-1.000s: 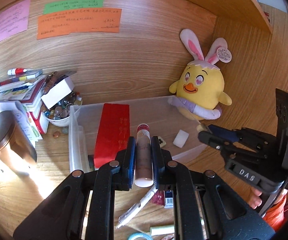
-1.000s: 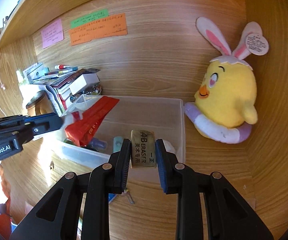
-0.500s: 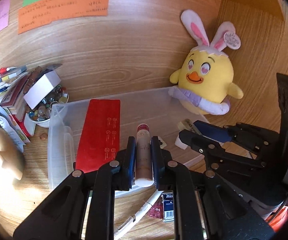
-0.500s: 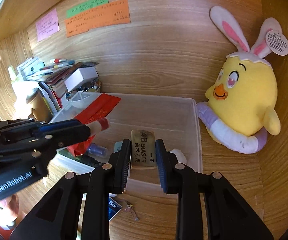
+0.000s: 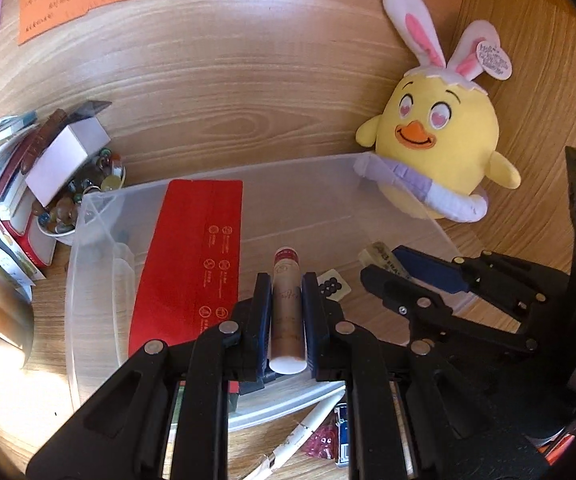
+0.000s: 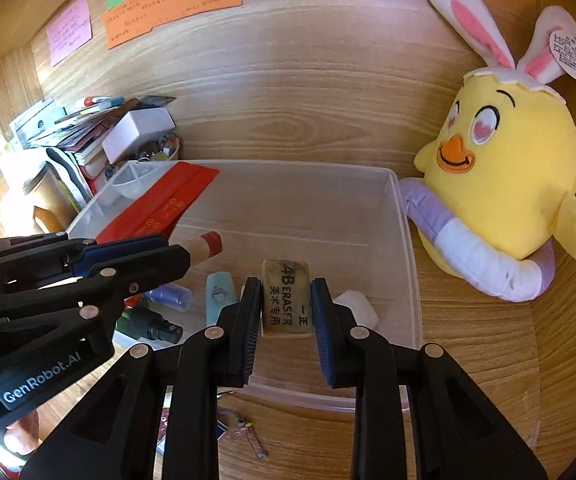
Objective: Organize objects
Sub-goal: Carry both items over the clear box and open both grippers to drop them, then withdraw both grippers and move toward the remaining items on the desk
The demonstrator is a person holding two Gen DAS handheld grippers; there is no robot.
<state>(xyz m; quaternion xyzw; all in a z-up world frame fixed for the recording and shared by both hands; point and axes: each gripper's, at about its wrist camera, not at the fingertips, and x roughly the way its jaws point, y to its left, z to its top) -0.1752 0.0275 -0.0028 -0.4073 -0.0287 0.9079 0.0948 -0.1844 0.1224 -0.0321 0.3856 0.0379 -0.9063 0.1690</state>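
Observation:
My left gripper [image 5: 287, 304] is shut on a brown tube with a red cap [image 5: 287, 308], held over the clear plastic bin [image 5: 88, 280]. My right gripper [image 6: 285, 306] is shut on a 4B eraser [image 6: 286, 300], held over the same bin's [image 6: 404, 216] right half. In the right wrist view the left gripper [image 6: 168, 252] comes in from the left with the tube [image 6: 204, 245]. In the left wrist view the right gripper [image 5: 380, 264] comes in from the right with the eraser [image 5: 380, 254]. A red packet [image 5: 192, 260] leans in the bin's left part.
A yellow chick plush [image 6: 504, 184] sits against the bin's right side. A bowl of marbles [image 5: 72, 200], a white box [image 6: 140, 132] and stacked books [image 5: 0, 168] stand left. Small bottles [image 6: 168, 296] lie in the bin. A pen [image 5: 304, 432] lies on the desk in front.
Both grippers have moved forward and down over the bin with their objects still held. They have also come closer to each other.

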